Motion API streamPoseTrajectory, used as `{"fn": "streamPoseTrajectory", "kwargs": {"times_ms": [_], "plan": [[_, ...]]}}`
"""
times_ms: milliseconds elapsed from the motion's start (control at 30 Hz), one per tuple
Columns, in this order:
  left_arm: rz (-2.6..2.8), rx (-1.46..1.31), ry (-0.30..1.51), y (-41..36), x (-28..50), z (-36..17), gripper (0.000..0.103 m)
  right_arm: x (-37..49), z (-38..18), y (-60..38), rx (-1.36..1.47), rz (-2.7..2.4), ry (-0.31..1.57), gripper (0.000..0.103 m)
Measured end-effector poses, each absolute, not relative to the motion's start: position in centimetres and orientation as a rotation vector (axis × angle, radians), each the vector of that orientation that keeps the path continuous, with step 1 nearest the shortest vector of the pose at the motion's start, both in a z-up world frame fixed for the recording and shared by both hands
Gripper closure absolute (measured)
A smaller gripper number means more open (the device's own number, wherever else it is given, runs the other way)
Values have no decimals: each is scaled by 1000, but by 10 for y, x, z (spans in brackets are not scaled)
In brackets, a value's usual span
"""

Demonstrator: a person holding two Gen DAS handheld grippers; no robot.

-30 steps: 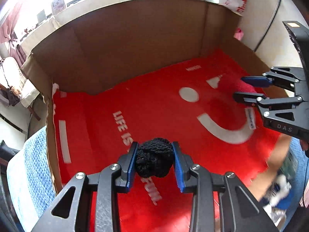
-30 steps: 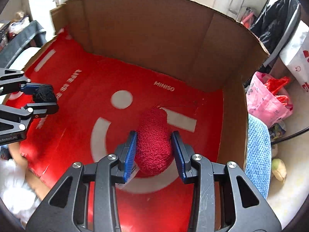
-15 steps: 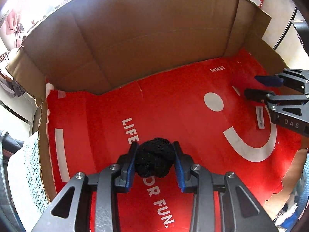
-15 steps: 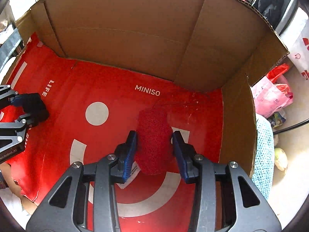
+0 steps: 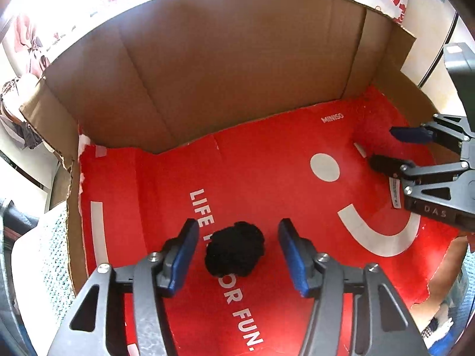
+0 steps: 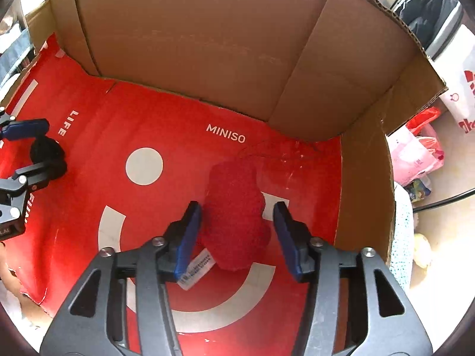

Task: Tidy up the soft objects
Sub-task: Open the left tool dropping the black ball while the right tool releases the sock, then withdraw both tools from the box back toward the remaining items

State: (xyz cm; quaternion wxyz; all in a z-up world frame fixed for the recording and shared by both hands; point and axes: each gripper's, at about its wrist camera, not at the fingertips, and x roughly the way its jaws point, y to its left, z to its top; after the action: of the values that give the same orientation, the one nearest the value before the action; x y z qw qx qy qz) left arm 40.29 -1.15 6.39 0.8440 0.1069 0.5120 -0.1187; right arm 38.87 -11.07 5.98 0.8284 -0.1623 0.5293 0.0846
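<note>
Both jaw pairs are opening: left gripper (image 5: 236,247) around one black woolly ball (image 5: 234,249), right gripper (image 6: 237,231) around one red plush (image 6: 234,216), untouched at three o'clock. One cardboard box (image 6: 207,38), red printed floor (image 5: 267,178).

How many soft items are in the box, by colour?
Black: 1, the black knitted ball, loose between the opening left gripper jaws.
Red: 1, the red plush toy, between the opening right gripper jaws.
Total: 2
</note>
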Motion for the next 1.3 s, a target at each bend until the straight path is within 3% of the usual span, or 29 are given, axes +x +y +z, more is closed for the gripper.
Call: {"fn": "streamPoseTrajectory", "kwargs": {"times_ms": [200,367,533,667,1000,1133,1300], "plan": [[-249,224,1043,-11,394,74,23,381,74,-110,-332,179,1086,45],[-248,207,979,-9,374,90,17,365,89,-113,-296,178,1033,37],[-244,182,899,-8,347,117,7,347,116,-125,-246,182,976,36],[-238,160,833,-2,332,139,1,326,136,-142,-222,175,910,26],[-199,121,631,21,261,178,0,221,196,-159,-168,187,687,17],[-186,117,546,22,215,190,0,167,208,-158,-180,186,583,6],[-189,68,488,24,162,196,0,106,206,-152,-204,216,518,6]]}}
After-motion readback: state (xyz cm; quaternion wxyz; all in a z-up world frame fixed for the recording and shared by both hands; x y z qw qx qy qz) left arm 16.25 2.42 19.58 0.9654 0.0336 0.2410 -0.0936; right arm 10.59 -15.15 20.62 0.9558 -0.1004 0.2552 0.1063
